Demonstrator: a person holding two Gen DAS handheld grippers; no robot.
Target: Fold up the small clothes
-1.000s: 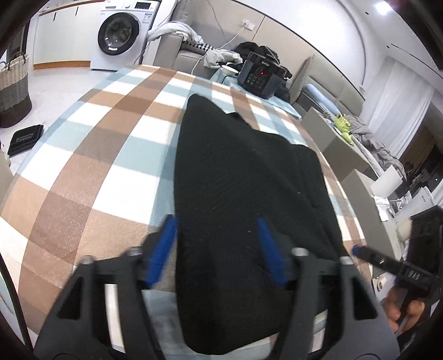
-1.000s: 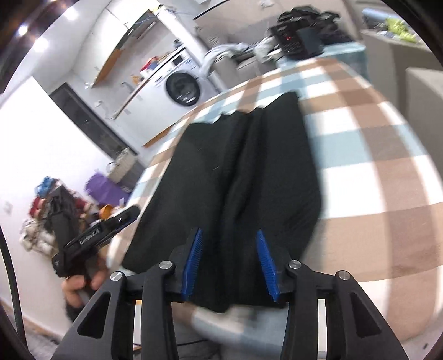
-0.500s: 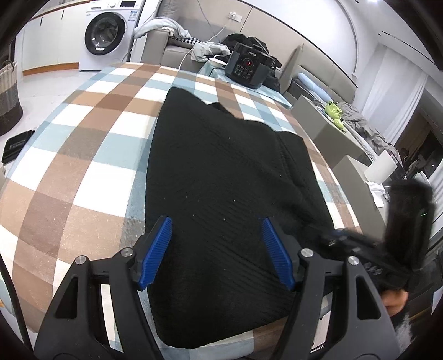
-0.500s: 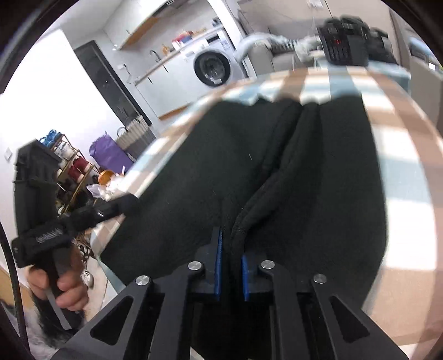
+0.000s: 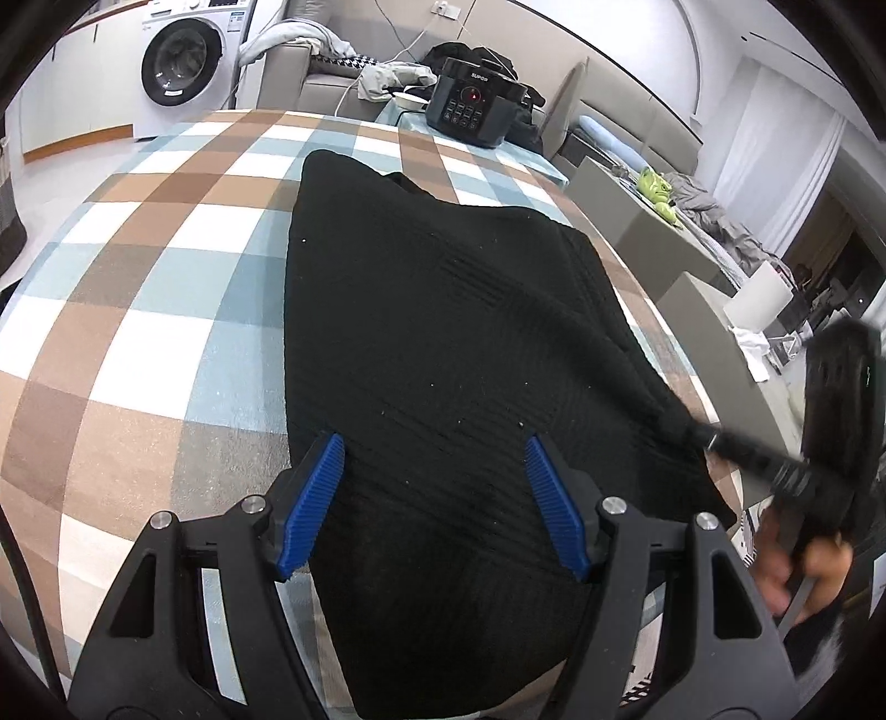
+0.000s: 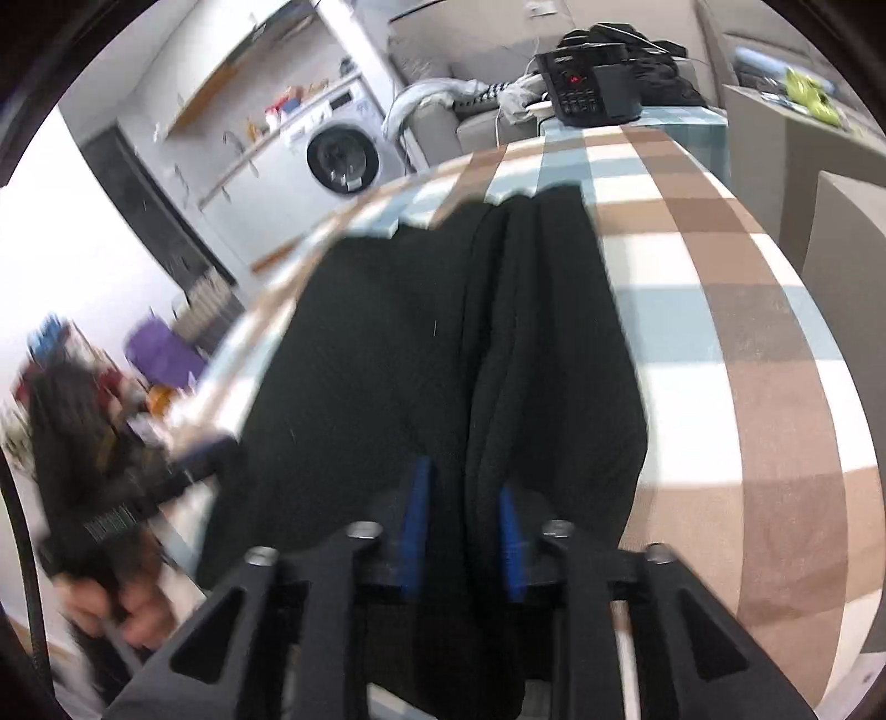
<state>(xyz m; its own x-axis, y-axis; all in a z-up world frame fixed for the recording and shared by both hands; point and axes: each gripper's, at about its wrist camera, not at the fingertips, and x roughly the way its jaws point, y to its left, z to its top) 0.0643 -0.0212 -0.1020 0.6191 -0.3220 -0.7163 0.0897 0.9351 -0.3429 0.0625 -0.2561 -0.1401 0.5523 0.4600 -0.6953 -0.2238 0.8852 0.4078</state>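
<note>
A black knitted garment (image 5: 443,354) lies lengthwise on the checked tablecloth (image 5: 166,266). My left gripper (image 5: 432,498) is open, its blue pads wide apart just above the garment's near end. In the left wrist view my right gripper (image 5: 714,437) pinches the garment's near right edge and pulls a ridge in it. In the right wrist view my right gripper (image 6: 462,526) has its jaws close together with a fold of the black garment (image 6: 443,343) between them. The left gripper (image 6: 111,520) shows blurred at the left of that view.
A black cooker (image 5: 473,105) stands at the table's far end. A washing machine (image 5: 177,61) and a sofa with clothes (image 5: 315,50) lie beyond. Grey cabinets (image 5: 653,232) stand along the table's right side.
My right gripper shut on a fold at the garment's near right edge and now tugs it. My left gripper stayed open and moved forward over the garment's near end.
</note>
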